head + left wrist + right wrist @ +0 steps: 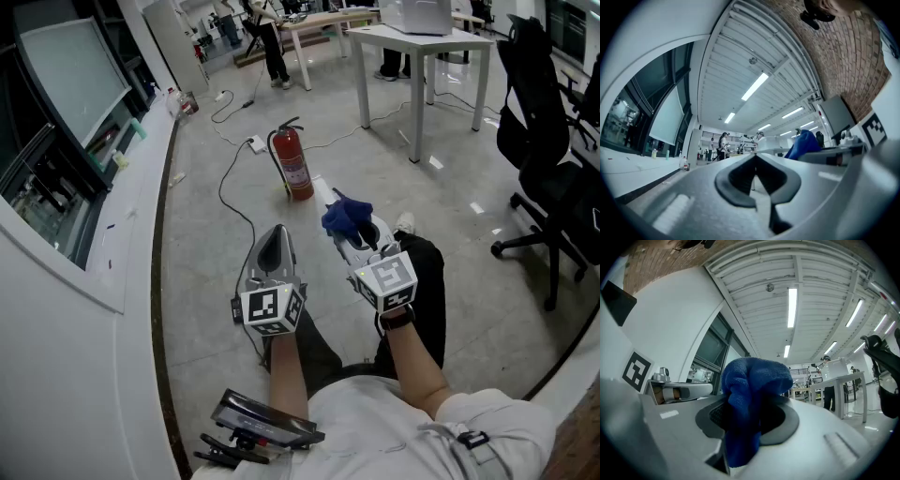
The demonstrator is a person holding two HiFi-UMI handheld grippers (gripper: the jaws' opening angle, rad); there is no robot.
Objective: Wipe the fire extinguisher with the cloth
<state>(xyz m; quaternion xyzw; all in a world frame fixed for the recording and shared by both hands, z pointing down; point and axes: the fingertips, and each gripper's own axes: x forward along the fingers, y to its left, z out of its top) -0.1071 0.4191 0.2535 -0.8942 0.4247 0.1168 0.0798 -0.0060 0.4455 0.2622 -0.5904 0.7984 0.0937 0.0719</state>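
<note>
Extinguisher [294,167]: red, upright on floor [459,253], upper centre of head view, apart from both grippers.
Cloth [752,399]: blue, bunched, standing up between right jaws.
Right gripper [349,223]: clenched on cloth, just below extinguisher in frame.
Left gripper [273,239]: jaws together, apparently empty.
</note>
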